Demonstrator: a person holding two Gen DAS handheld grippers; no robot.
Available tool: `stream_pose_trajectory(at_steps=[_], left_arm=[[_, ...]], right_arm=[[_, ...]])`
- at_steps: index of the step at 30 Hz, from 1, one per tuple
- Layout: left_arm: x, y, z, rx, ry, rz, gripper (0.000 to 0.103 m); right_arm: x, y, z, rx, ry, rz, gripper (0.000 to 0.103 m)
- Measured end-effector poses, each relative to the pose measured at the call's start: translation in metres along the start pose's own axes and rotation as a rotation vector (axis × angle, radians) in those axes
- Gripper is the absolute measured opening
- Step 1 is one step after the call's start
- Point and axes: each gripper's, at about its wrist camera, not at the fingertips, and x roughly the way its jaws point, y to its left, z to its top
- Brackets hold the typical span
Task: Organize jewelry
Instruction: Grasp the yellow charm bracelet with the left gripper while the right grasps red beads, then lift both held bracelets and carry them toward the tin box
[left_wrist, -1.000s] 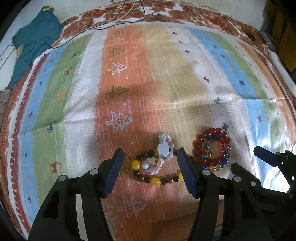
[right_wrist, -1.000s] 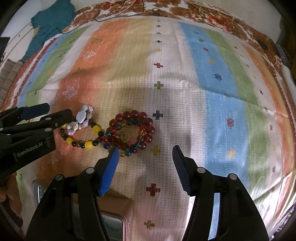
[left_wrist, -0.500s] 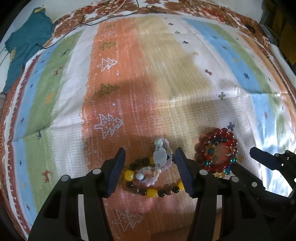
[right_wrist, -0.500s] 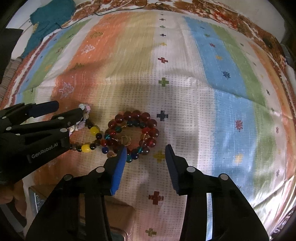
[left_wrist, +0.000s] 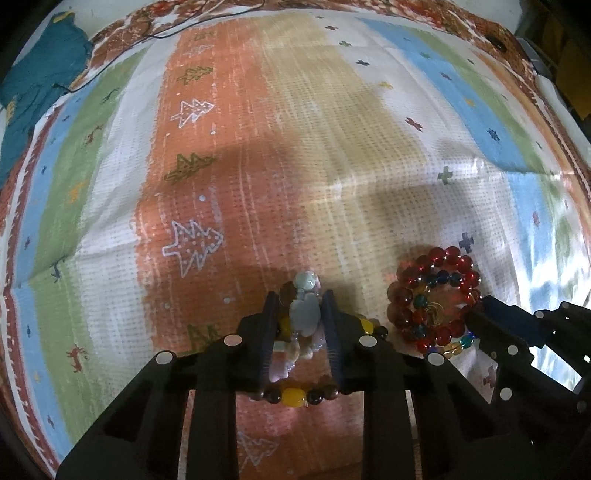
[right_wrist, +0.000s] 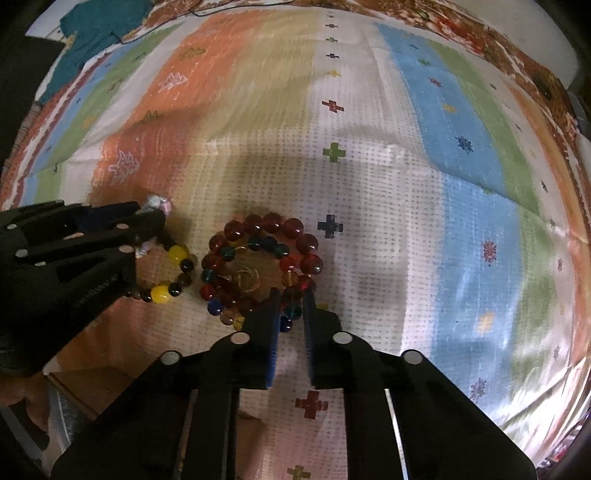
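Both grippers have narrowed since earlier: the left gripper (left_wrist: 300, 317) is closing on the pastel bracelet (left_wrist: 304, 314), the right gripper (right_wrist: 290, 317) pinches the red bead bracelet (right_wrist: 266, 258).

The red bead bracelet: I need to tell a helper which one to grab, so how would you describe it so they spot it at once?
On the striped cloth, two bead piles lie side by side at its near end. The red bead bracelet lies on the white stripe, beside a dark cross. Unlike the brown-and-yellow bracelet next to it, it is a coil of glossy dark red beads around smaller blue and teal ones.
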Motion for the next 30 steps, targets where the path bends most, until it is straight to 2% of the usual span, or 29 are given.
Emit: stream_pose_trajectory(at_steps=[2,9,20,30], left_arm=[[-0.002,0.000,0.000,-0.002,-0.008,0.004,0.016],[-0.006,0.002,-0.002,-0.013,-0.015,0.013,0.016],[-0.037,0.008,-0.008,-0.055,-0.065,-0.008,0.016],[-0.069,0.009,-0.016,-0.082,-0.119,-0.021,0.016]], right_arm=[[0.000,-0.001,0.000,-0.002,-0.003,0.007,0.011],[-0.007,0.001,-0.001,-0.017,-0.035,0.007,0.011],[-0.035,0.002,0.001,-0.026,-0.116,0.016,0.011],[-0.060,0.000,0.000,-0.011,-0.208,0.071,0.011]])
